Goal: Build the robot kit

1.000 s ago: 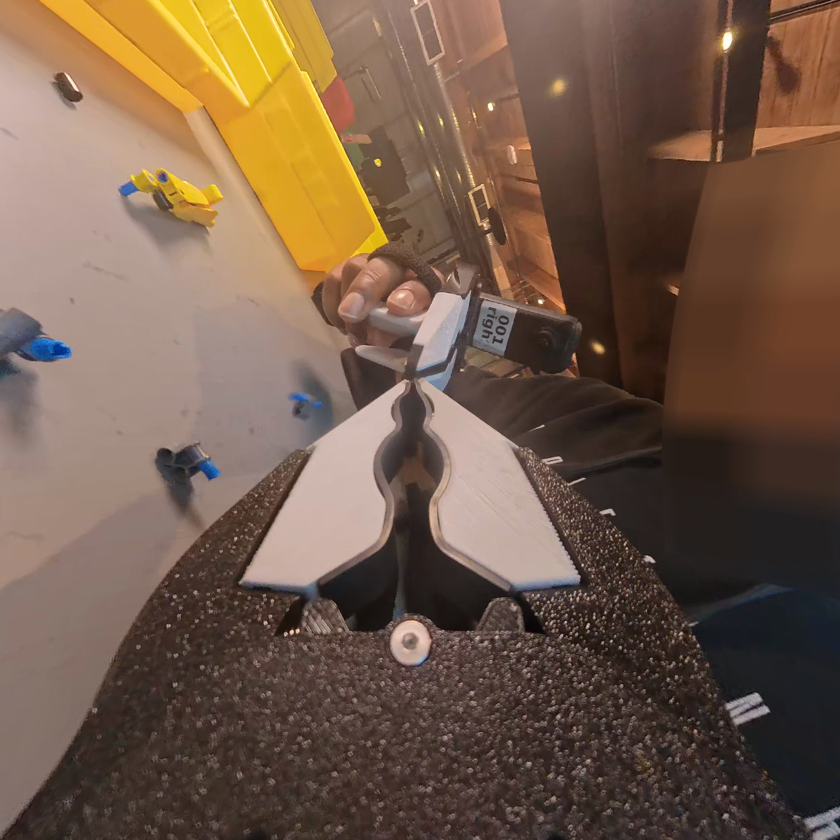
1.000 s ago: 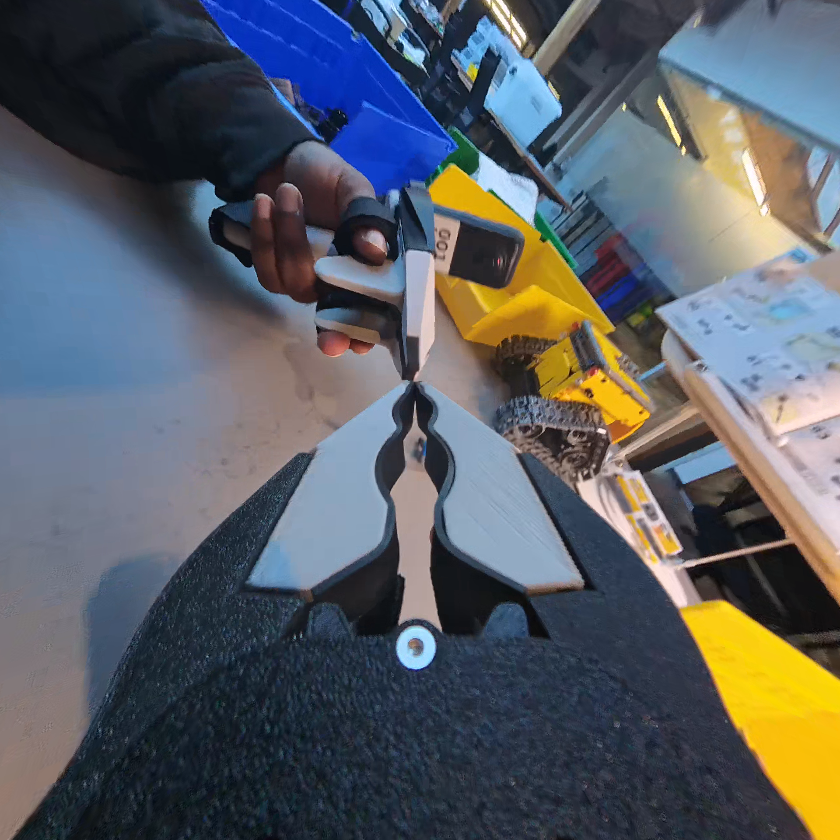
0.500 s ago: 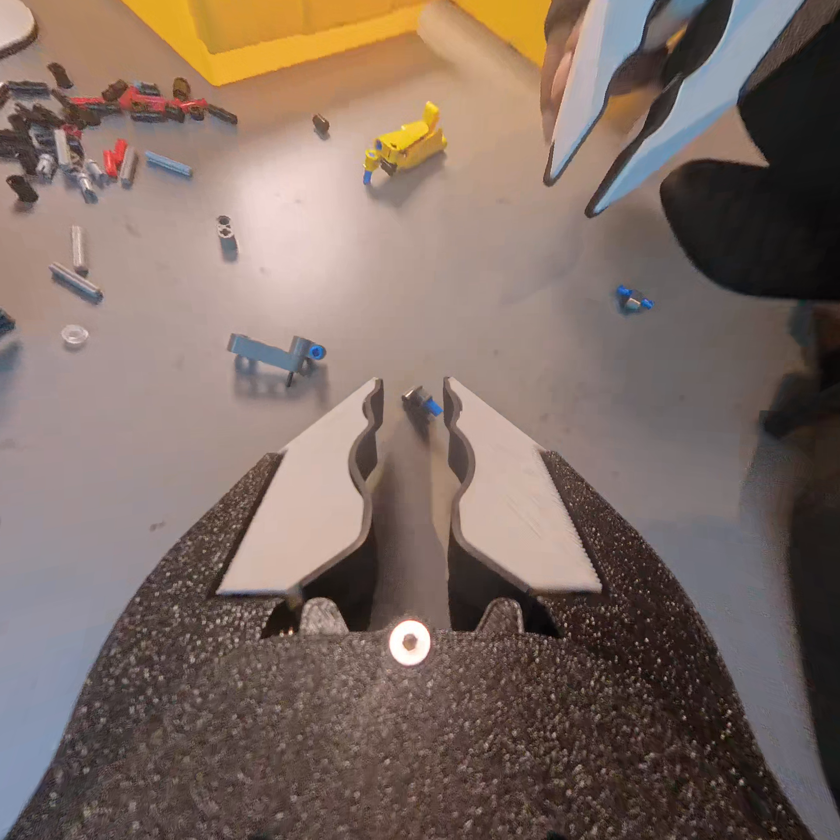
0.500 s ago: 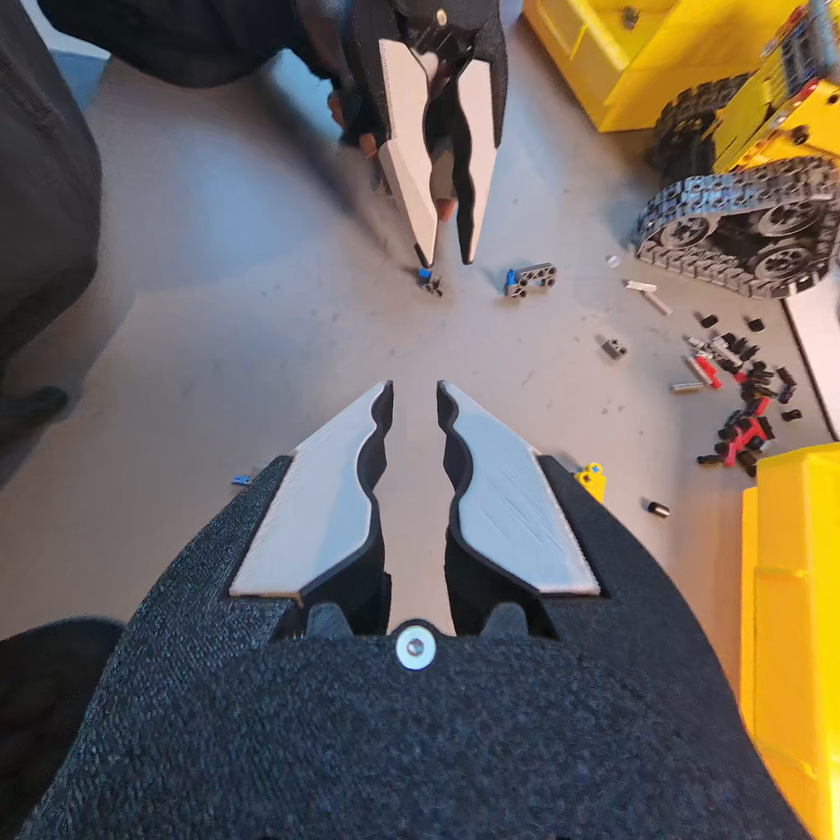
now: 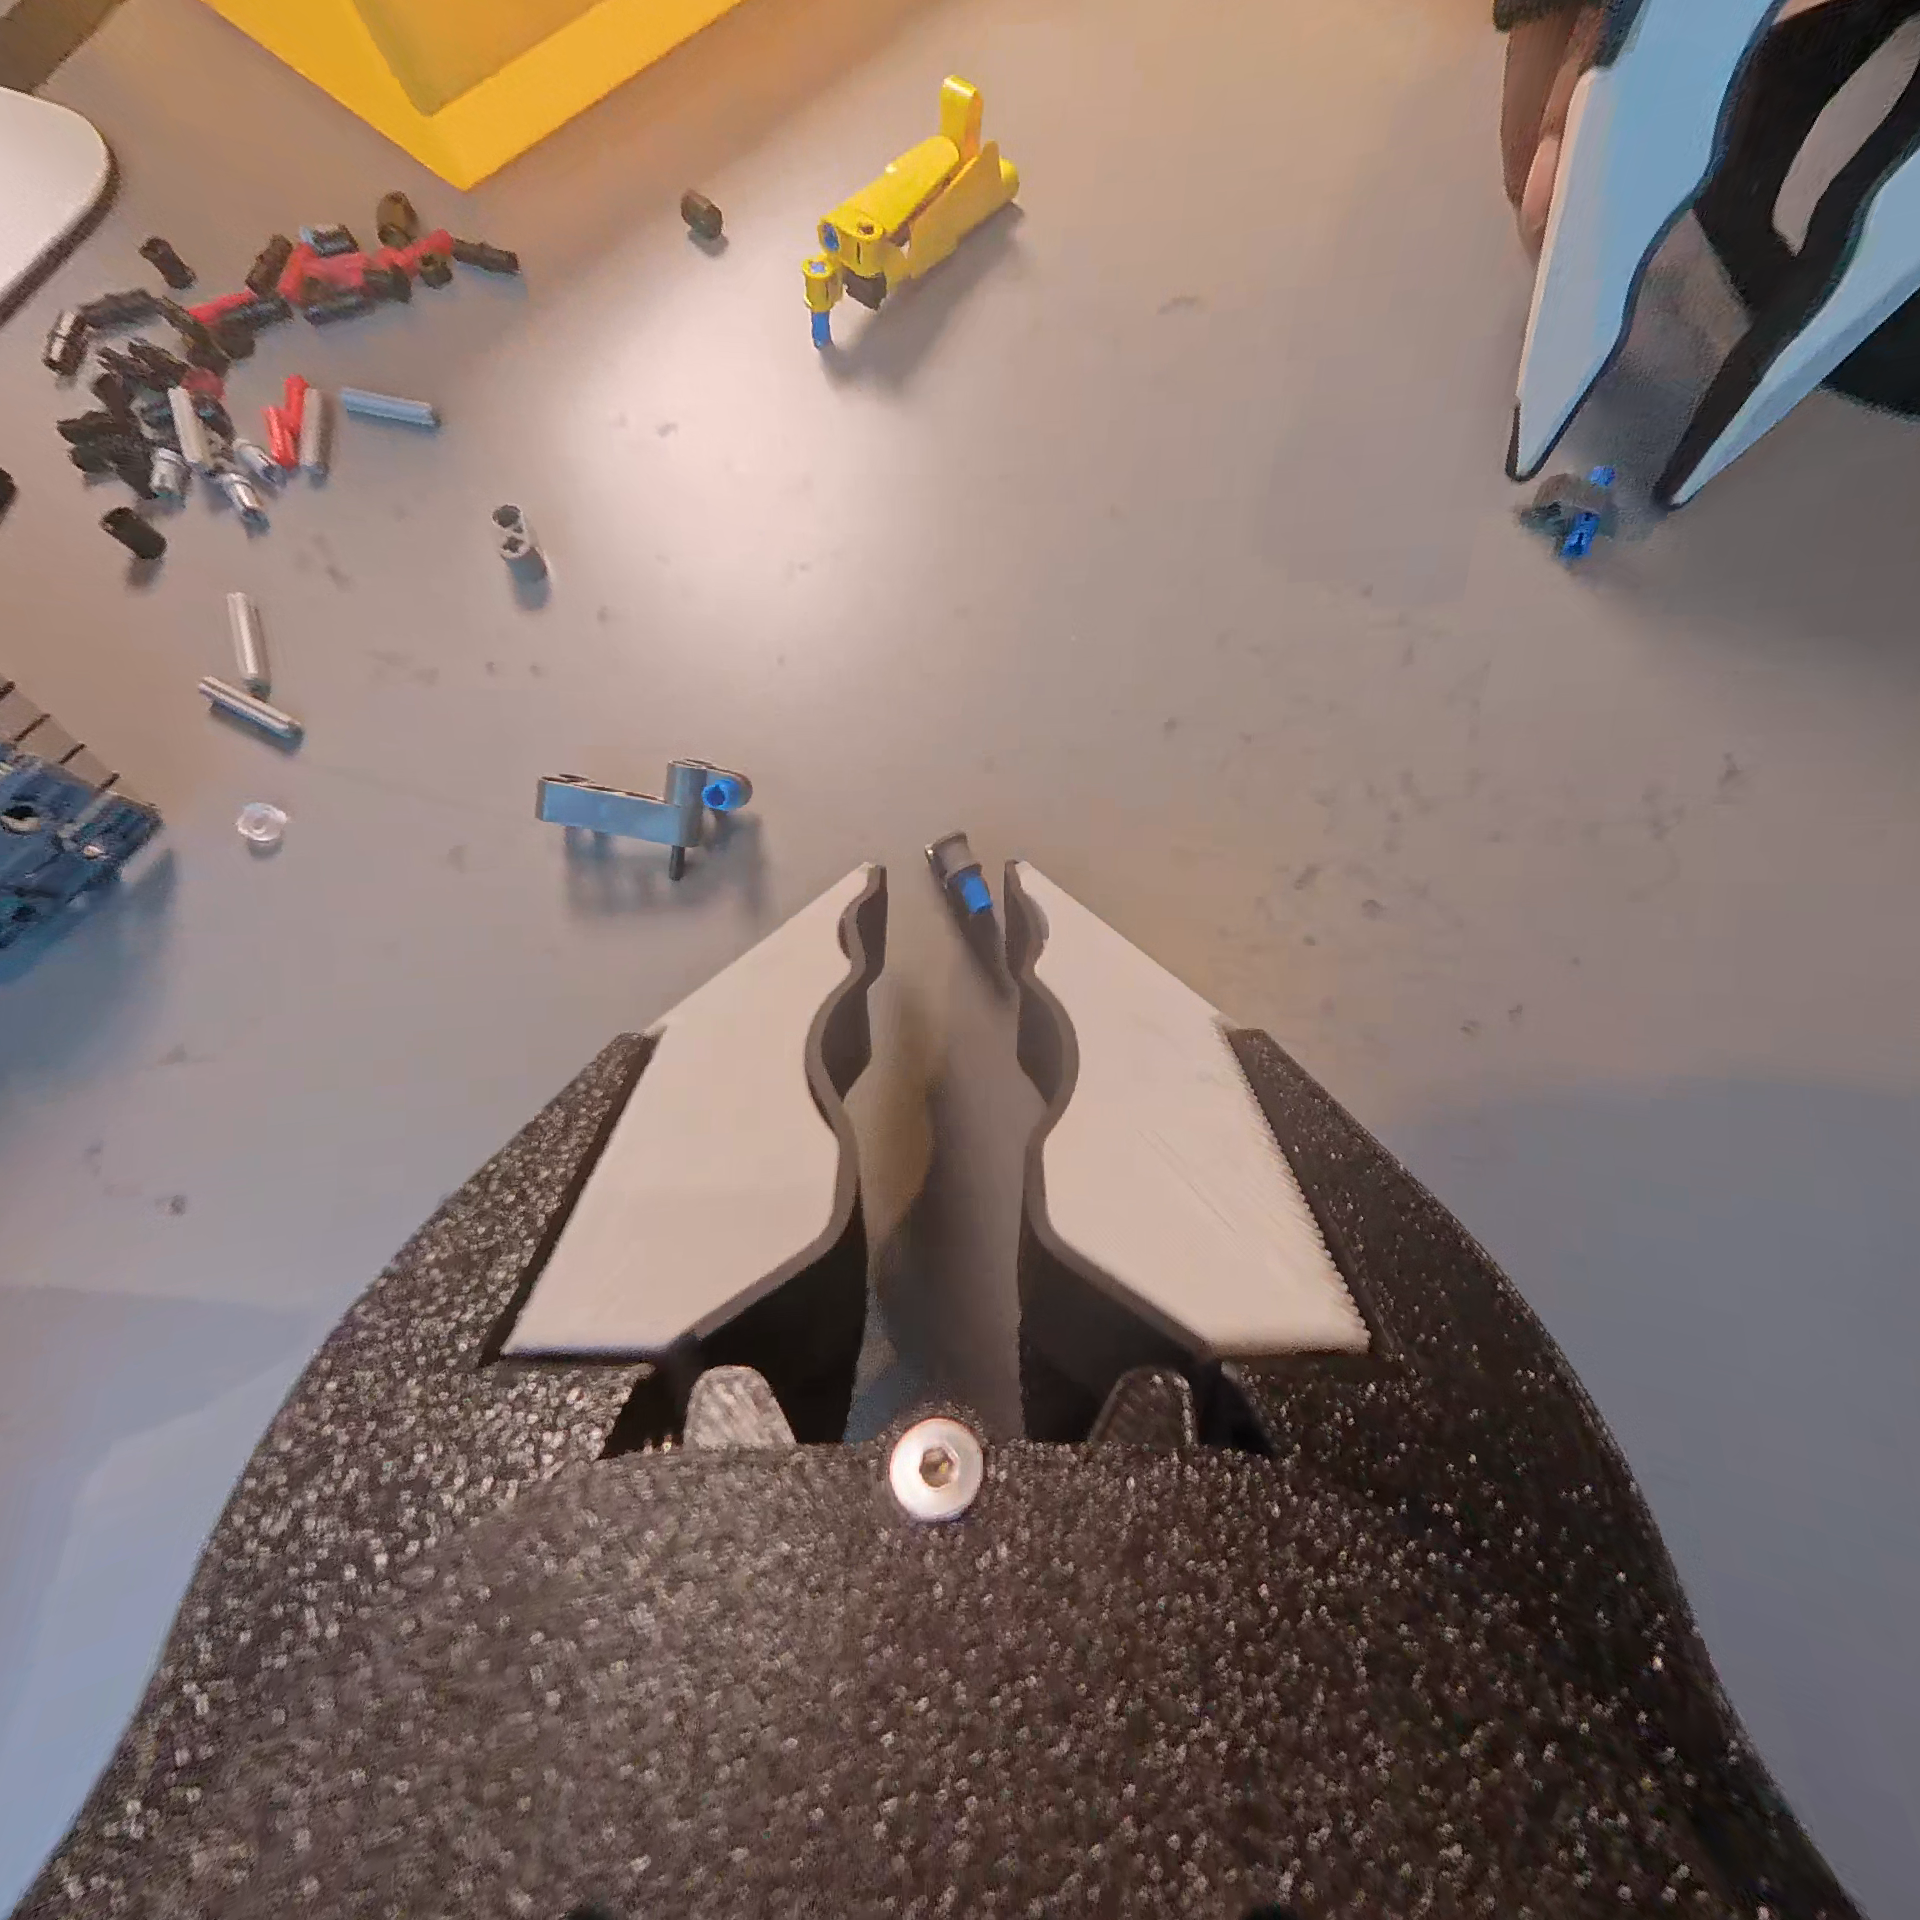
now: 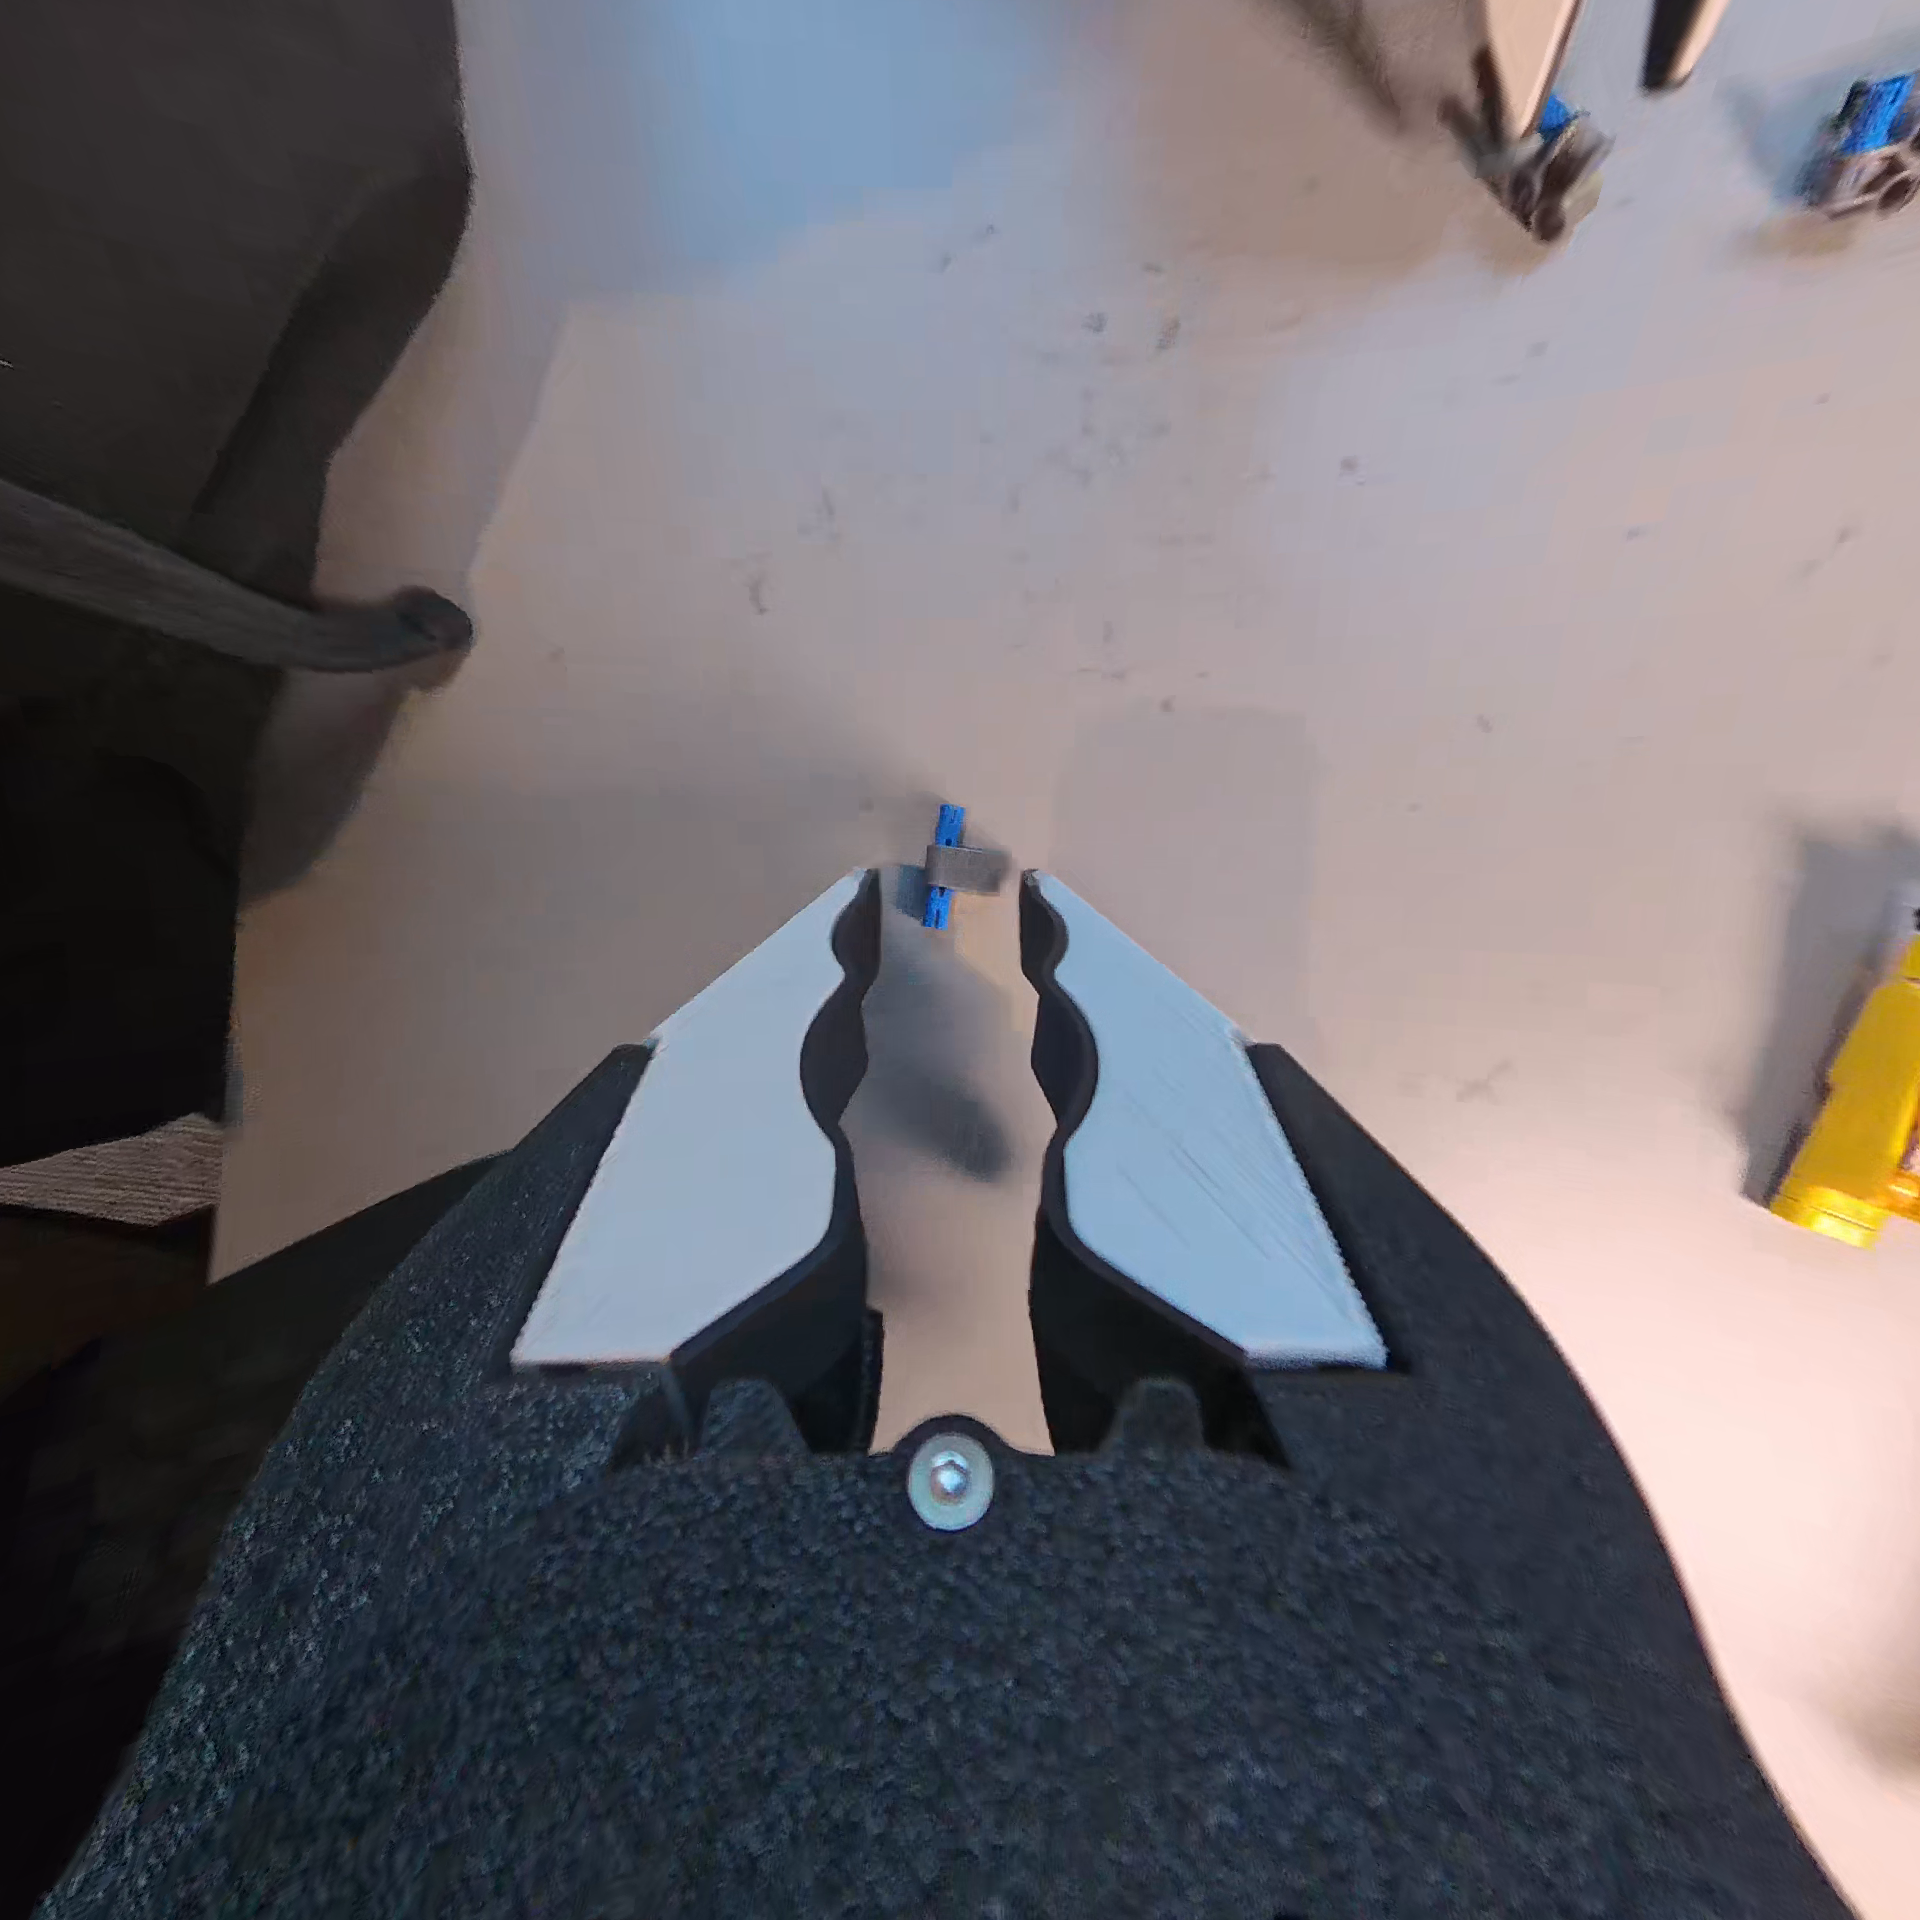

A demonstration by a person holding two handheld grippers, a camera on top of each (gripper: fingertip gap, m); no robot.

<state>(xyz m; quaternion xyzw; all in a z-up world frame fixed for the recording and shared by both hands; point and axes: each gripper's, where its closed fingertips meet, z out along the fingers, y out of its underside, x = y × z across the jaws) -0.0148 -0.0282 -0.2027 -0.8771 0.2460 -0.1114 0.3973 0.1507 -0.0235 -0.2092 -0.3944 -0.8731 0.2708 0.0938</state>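
Both grippers are a little open and hold nothing. The left gripper [image 5: 945,883] has a black-and-blue pin [image 5: 961,881] between its tips; the right gripper [image 6: 948,881] has a grey-and-blue connector [image 6: 951,868]. Only a corner of the yellow bin [image 5: 488,73] shows; I cannot see inside.

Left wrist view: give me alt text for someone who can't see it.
The open left gripper is low over a grey table, a small black-and-blue pin between its fingertips. The right gripper straddles a grey-and-blue piece; loose parts lie far left.

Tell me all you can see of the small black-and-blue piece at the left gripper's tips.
The small pin has a black end and a blue end, looks like plastic, and lies flat on the grey table, black end farthest from the camera. It sits between the open jaws of the left gripper, nearer the right tip; contact cannot be told.
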